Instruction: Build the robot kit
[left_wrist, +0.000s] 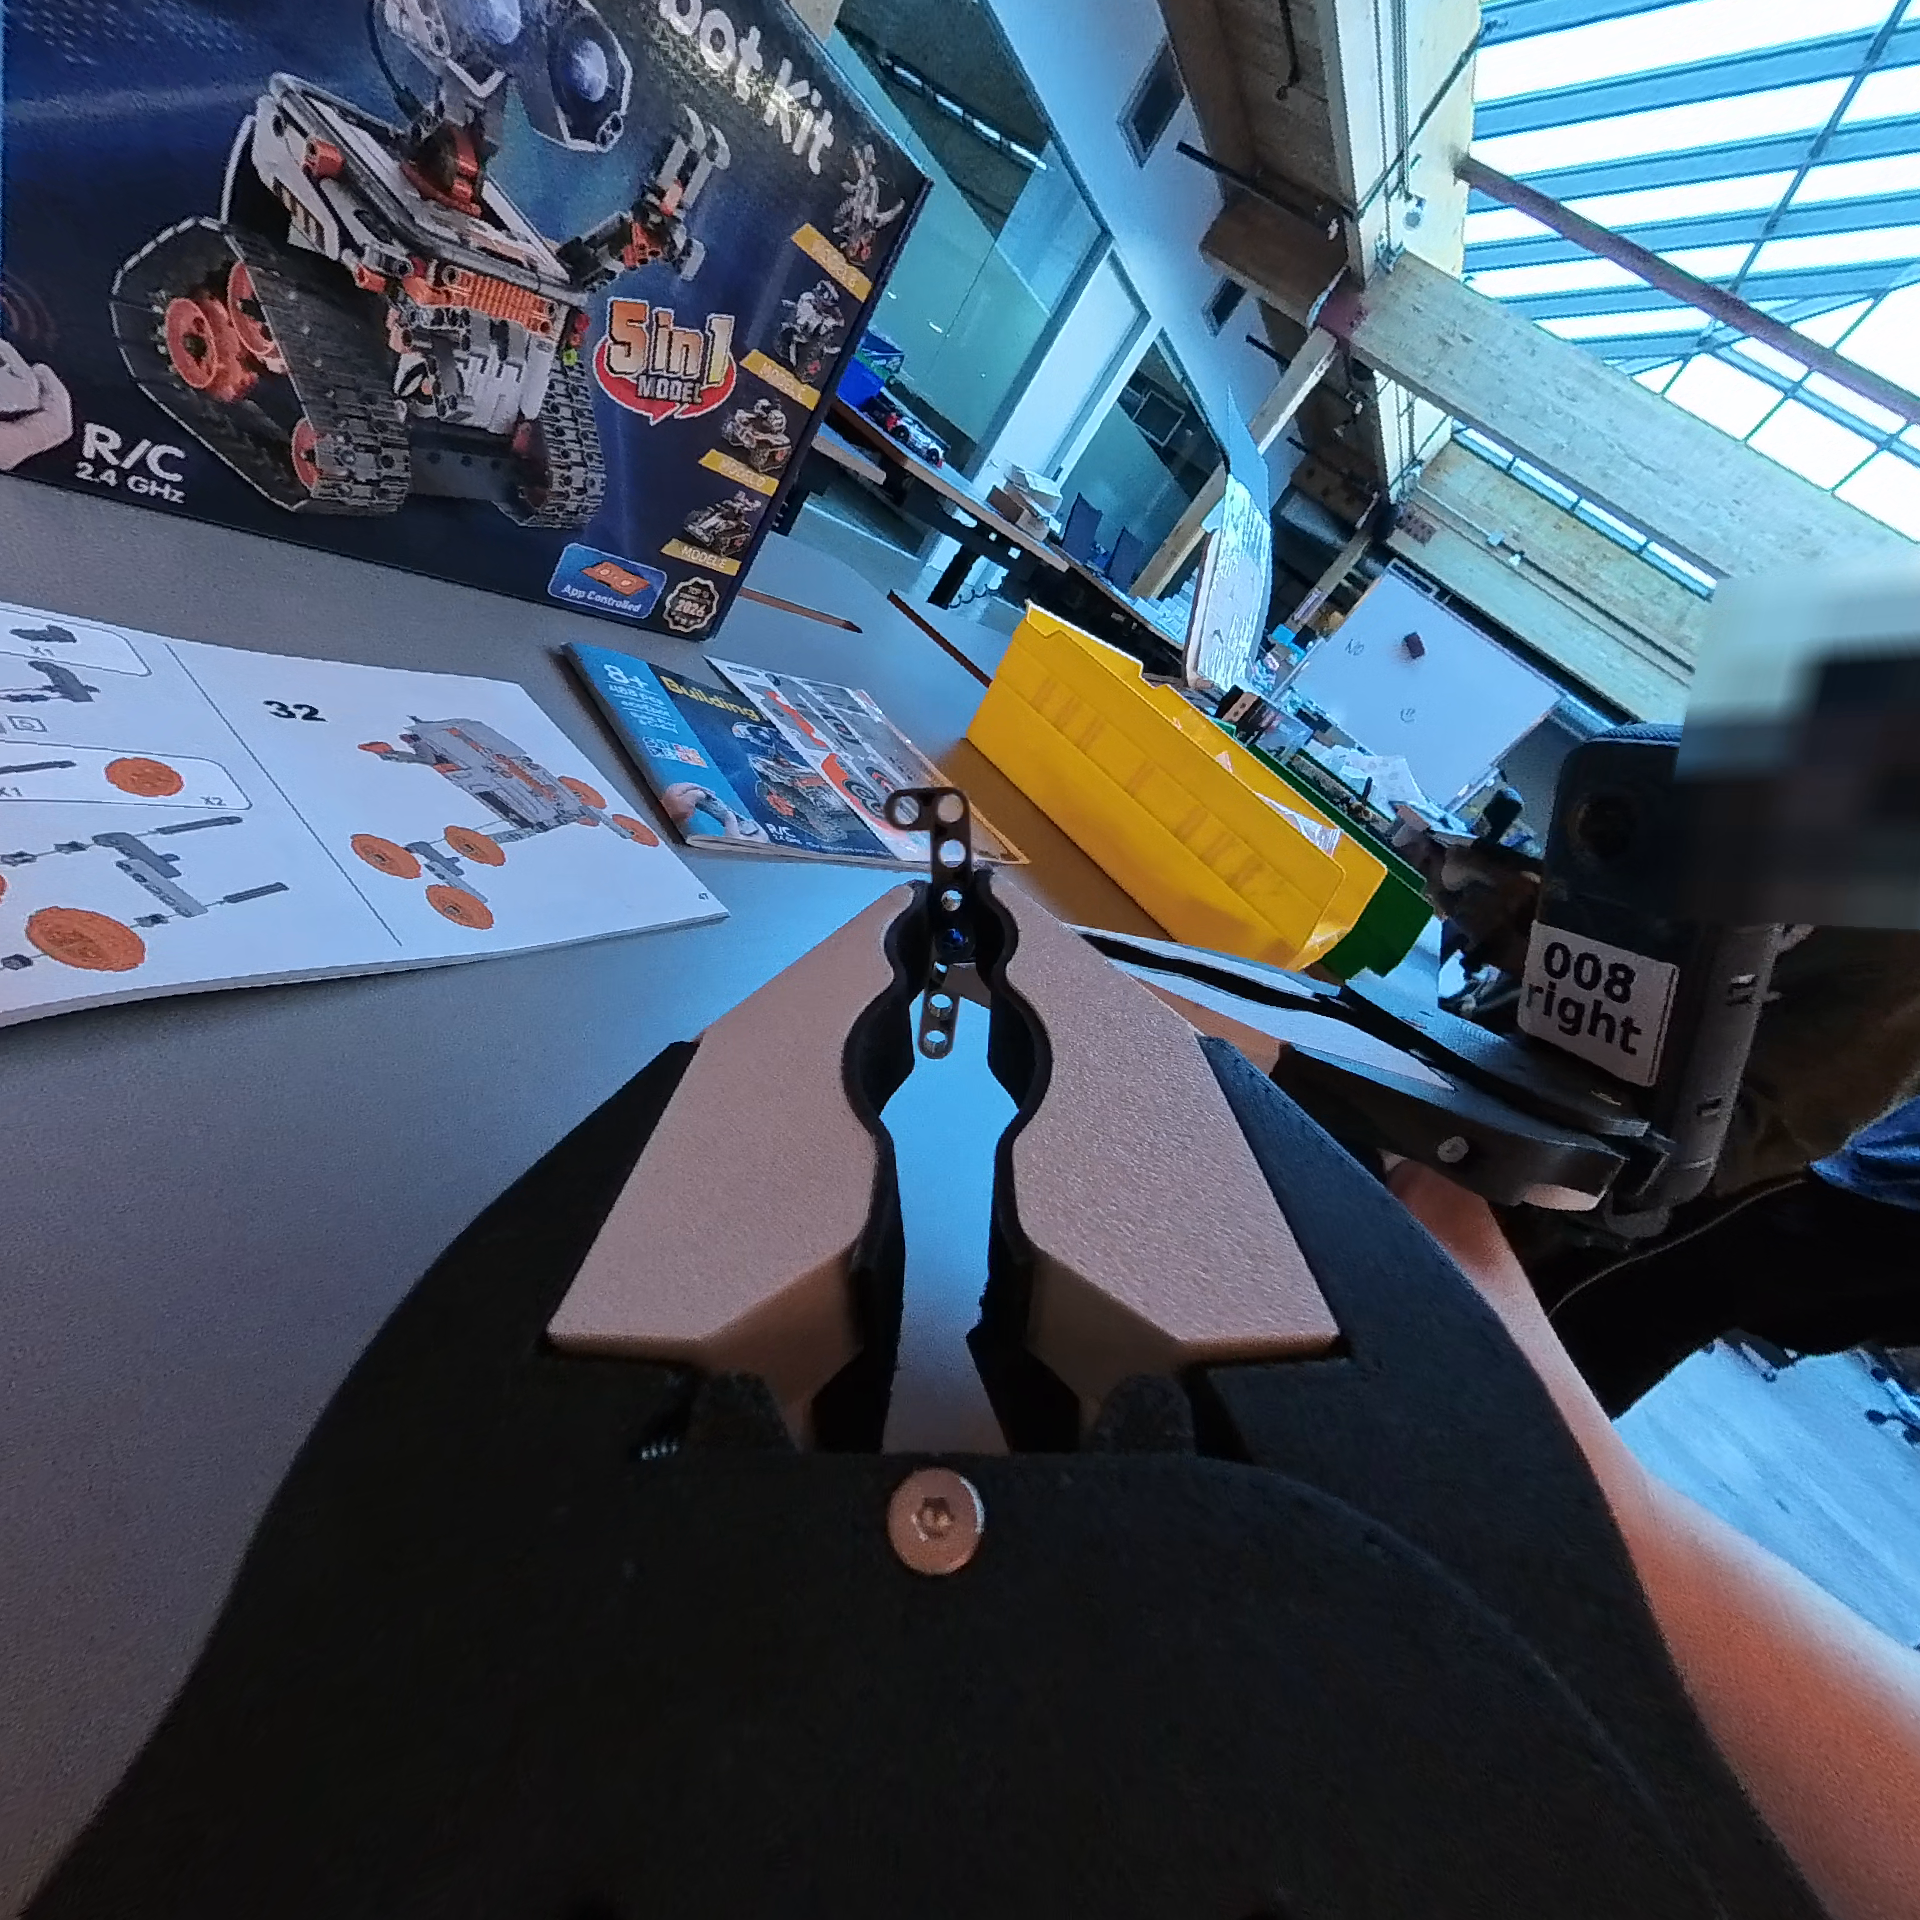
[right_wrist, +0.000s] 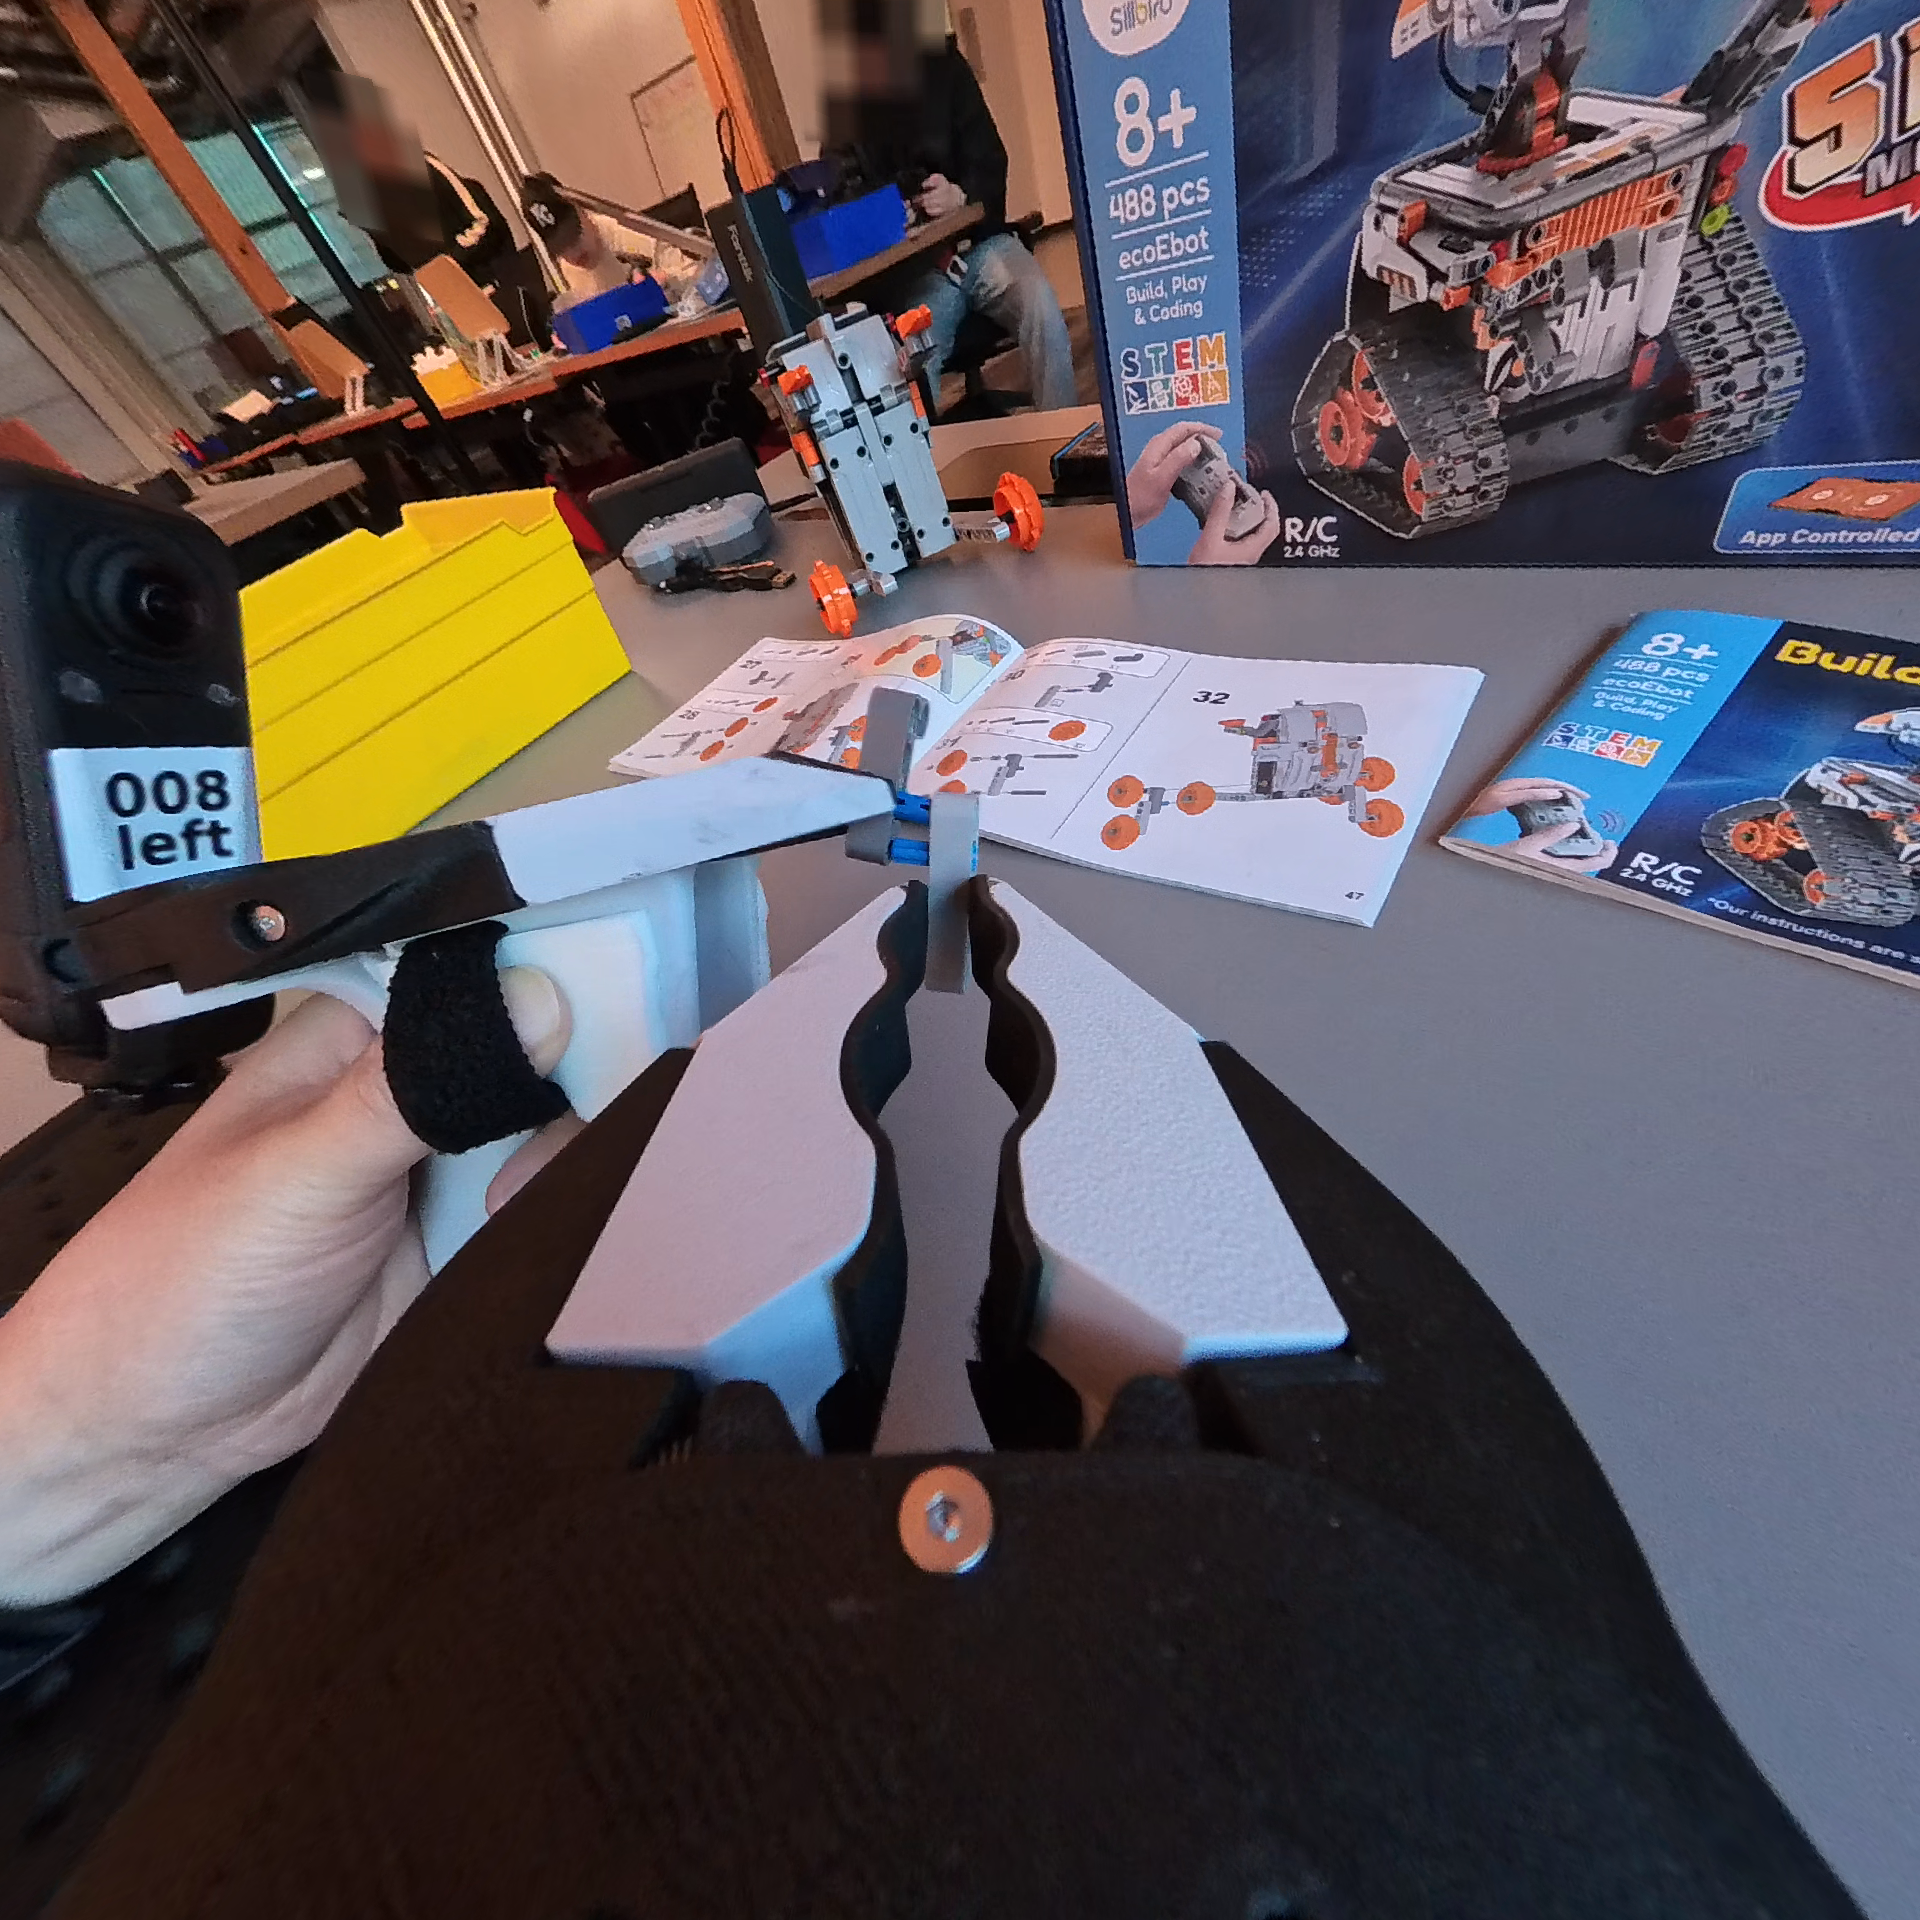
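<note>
Jaws of the left gripper (left_wrist: 948, 896) are nearly closed on a dark perforated beam (left_wrist: 940, 862), pinched at mid-length, its long axis running up and away along the fingers so that one holed end sticks out past the tips and the other hangs back in the gap. From the right wrist view the left gripper comes in from the left side, and its tips carry the same beam, there a grey bar (right_wrist: 891, 740) standing roughly upright, with blue pins (right_wrist: 914, 826) pointing out sideways to the right. Those pins reach toward a second, lighter grey beam (right_wrist: 948, 894) held edge-on in the narrow jaws of the right gripper (right_wrist: 945, 906), upright, its long axis vertical and about parallel to the first. The two parts sit just beside each other; whether the pins are already in its holes cannot be told. The line between them runs left to right, across both sets of fingers.

Around them on the grey desk (right_wrist: 1558, 1195): a yellow bin (right_wrist: 416, 644), a partly built model with orange wheels (right_wrist: 873, 468), an open instruction booklet (right_wrist: 1195, 790), a closed booklet (right_wrist: 1714, 779) and the kit box (right_wrist: 1507, 281) standing behind.
</note>
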